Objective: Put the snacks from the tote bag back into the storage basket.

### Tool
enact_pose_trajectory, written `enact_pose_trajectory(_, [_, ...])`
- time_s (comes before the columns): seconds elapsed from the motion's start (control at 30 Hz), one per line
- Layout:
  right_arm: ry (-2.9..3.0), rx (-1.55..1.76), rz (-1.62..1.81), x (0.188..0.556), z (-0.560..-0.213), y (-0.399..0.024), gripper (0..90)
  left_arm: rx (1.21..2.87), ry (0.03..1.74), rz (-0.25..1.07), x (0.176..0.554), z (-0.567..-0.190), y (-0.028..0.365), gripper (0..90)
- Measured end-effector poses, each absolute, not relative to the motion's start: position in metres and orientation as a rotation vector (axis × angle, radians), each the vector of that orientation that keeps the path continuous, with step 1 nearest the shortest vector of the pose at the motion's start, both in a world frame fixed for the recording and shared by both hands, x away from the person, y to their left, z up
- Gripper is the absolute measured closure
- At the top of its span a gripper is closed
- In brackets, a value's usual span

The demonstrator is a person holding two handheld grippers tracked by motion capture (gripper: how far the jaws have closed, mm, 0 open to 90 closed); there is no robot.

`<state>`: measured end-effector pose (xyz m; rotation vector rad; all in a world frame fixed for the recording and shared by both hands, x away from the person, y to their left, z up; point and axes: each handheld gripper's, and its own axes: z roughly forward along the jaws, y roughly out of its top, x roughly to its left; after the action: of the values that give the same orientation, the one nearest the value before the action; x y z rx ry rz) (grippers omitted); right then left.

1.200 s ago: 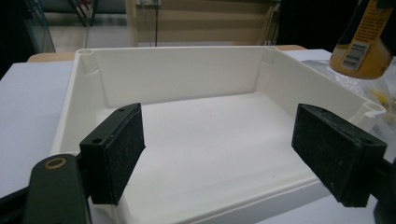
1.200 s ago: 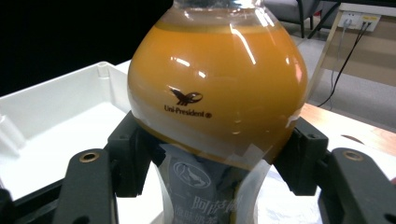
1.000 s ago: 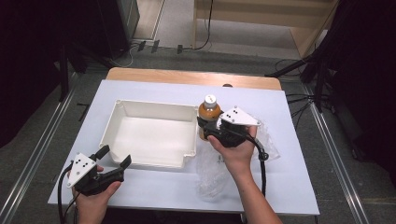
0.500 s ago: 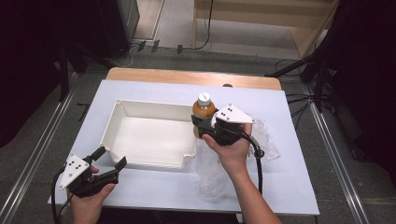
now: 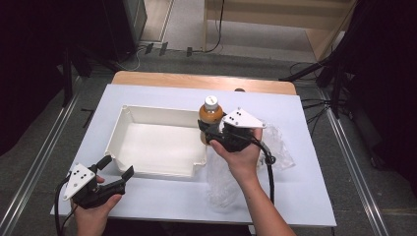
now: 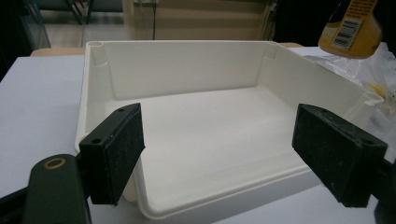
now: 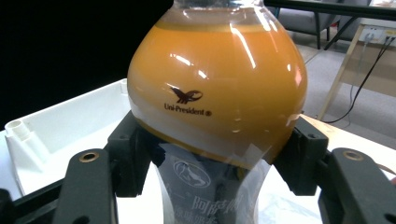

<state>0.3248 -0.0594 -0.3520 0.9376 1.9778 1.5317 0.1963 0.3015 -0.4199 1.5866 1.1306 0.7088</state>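
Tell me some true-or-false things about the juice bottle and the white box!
1. The right hand-held gripper is shut on the juice bottle. True.
2. The white bin has toys in it. False: it is empty.
3. The bottle's cap is off. False: a white cap is on.
4. The left hand-held gripper is open and holds nothing. True.
5. Crinkly clear plastic lies right of the bin. True.
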Motion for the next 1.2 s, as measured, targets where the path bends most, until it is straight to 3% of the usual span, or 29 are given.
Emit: enact_pose_trajectory(1.2, [2.019,0.909,1.55,0.334,-0.356,-0.03,37.2,1.581,1.111,0.694,0.197,-0.419,0.298,17.4])
